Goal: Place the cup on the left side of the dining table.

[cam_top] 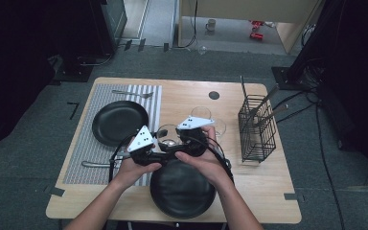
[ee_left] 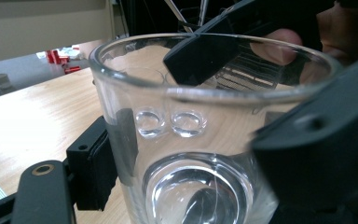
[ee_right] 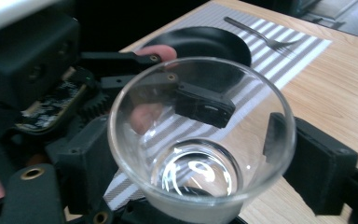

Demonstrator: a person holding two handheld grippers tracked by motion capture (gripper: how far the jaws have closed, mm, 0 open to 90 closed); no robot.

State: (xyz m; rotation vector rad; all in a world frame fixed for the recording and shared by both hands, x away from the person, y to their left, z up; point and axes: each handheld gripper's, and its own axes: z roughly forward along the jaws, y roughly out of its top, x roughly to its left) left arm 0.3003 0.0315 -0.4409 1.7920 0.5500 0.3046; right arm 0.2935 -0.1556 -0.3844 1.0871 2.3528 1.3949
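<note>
One clear drinking glass (cam_top: 167,135) is held over the middle of the table, between both grippers. In the left gripper view the glass (ee_left: 200,140) stands between my left gripper's (ee_left: 205,172) jaws, and the left pad (ee_left: 93,163) lies against its wall. In the right gripper view the same glass (ee_right: 200,140) sits between my right gripper's (ee_right: 196,168) jaws, both pads against its sides. From above, the left gripper (cam_top: 159,146) reaches in from the left and the right gripper (cam_top: 181,136) from the right. The glass looks empty.
Two more glasses (cam_top: 201,113) (cam_top: 219,127) stand just behind. A black plate (cam_top: 120,122), a fork (cam_top: 134,93) and a knife (cam_top: 96,164) lie on the striped placemat (cam_top: 88,143). A second black plate (cam_top: 182,189) is at the front; a wire rack (cam_top: 257,127) stands right.
</note>
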